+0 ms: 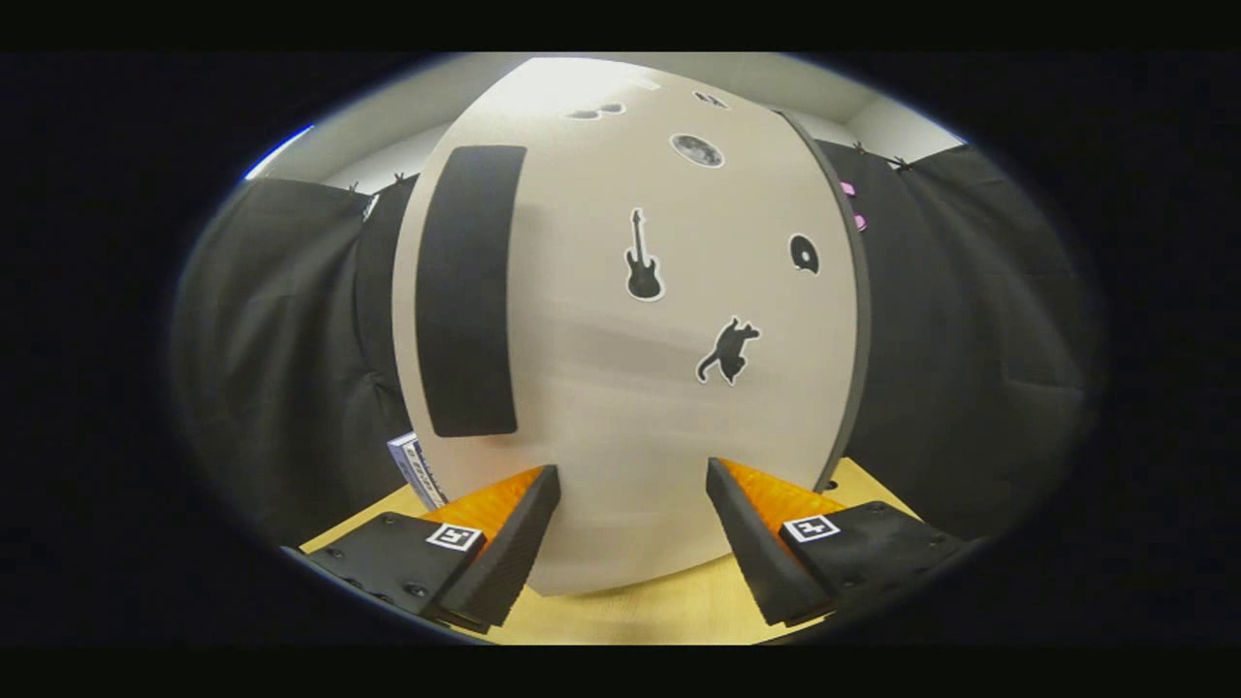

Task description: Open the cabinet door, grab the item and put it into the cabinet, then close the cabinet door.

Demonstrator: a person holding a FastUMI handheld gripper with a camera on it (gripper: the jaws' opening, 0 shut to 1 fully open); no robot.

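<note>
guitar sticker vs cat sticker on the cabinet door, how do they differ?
The guitar sticker stands upright; the cat sticker sits tilted. The guitar sticker is higher on the cabinet door, nearer the long black handle; the cat sticker is lower, just above the right finger of the open gripper. Both are black silhouettes with pale outlines.

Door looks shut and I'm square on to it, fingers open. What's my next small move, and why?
Probably shift toward the black handle strip and close in on it. The cabinet door looks shut, the gripper is open with nothing between its fingers, and it faces the plain panel below the stickers, beside the handle. A boxed item shows past the door's handle-side edge.
</note>
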